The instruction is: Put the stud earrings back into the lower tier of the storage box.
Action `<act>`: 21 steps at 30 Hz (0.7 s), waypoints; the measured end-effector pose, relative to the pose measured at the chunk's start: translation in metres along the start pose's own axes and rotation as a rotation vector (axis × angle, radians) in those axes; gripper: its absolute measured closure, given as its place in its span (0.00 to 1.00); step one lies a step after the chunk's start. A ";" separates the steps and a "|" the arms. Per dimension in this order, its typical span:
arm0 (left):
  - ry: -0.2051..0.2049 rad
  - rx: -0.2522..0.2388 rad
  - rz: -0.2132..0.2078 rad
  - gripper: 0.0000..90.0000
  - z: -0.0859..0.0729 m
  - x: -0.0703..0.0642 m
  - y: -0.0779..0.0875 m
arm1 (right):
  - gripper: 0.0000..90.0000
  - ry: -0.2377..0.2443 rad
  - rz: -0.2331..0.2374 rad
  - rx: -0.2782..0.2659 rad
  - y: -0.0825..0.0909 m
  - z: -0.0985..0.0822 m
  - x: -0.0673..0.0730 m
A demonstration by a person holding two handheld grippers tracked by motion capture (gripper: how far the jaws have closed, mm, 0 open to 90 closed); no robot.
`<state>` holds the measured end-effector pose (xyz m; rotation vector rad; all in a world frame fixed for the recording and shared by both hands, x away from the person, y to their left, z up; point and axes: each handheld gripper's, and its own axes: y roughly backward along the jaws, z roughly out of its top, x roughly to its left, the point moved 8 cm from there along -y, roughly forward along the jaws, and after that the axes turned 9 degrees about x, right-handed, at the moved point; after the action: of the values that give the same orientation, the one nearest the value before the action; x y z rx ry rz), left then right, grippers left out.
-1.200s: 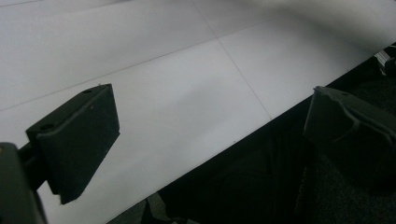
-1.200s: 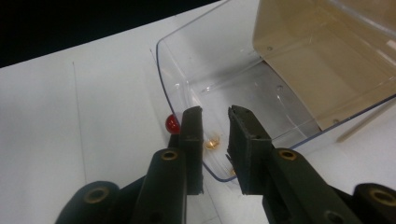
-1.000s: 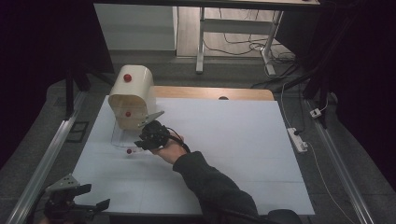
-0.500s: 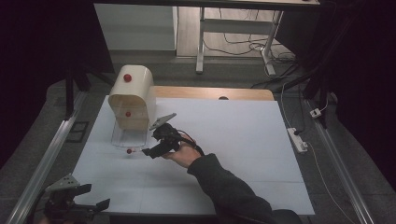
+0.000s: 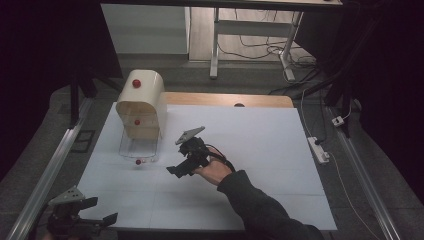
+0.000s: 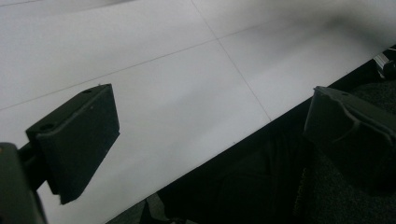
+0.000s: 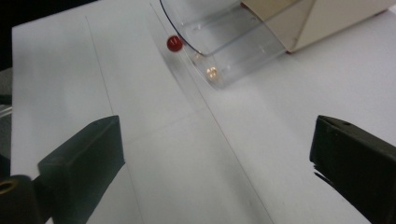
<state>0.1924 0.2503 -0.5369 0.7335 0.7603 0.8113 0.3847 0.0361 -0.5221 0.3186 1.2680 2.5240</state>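
A cream box (image 5: 142, 102) with a rounded top and red knobs stands at the back left of the white table (image 5: 260, 150). A clear drawer (image 5: 139, 149) sticks out of its front, with a small red knob (image 5: 138, 162) at the drawer's front edge. My right gripper (image 5: 175, 170) hovers just right of that knob, apart from it. Its jaws have just been opening and hold nothing. In the right gripper view the red knob (image 7: 174, 43) and clear drawer (image 7: 224, 42) lie beyond the open right gripper (image 7: 219, 158). My left gripper (image 5: 104, 210) rests open at the table's front left corner, and in its own view the left gripper (image 6: 210, 130) is empty.
A power strip (image 5: 318, 150) lies off the table's right edge. A wooden board (image 5: 225, 99) runs along the back edge. A metal rail (image 5: 45, 180) runs down the left side. The table's front edge (image 6: 243, 135) crosses the left gripper view.
My right gripper has drawn back from the drawer's red knob toward the right and front, and its jaws have spread apart. The left gripper has stayed still.
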 end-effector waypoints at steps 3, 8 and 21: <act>0.002 -0.003 -0.002 0.03 0.000 0.000 0.000 | 0.02 -0.015 0.006 -0.001 0.006 -0.006 -0.002; -0.001 -0.006 -0.003 0.03 0.000 0.000 0.001 | 0.00 0.005 0.009 0.010 0.014 -0.018 -0.003; -0.008 -0.013 -0.005 0.02 0.000 -0.001 0.002 | 0.00 -0.021 0.018 -0.011 0.039 -0.052 -0.002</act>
<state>0.1912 0.2502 -0.5353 0.7232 0.7487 0.8078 0.3628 -0.0255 -0.5213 0.3542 1.2479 2.5351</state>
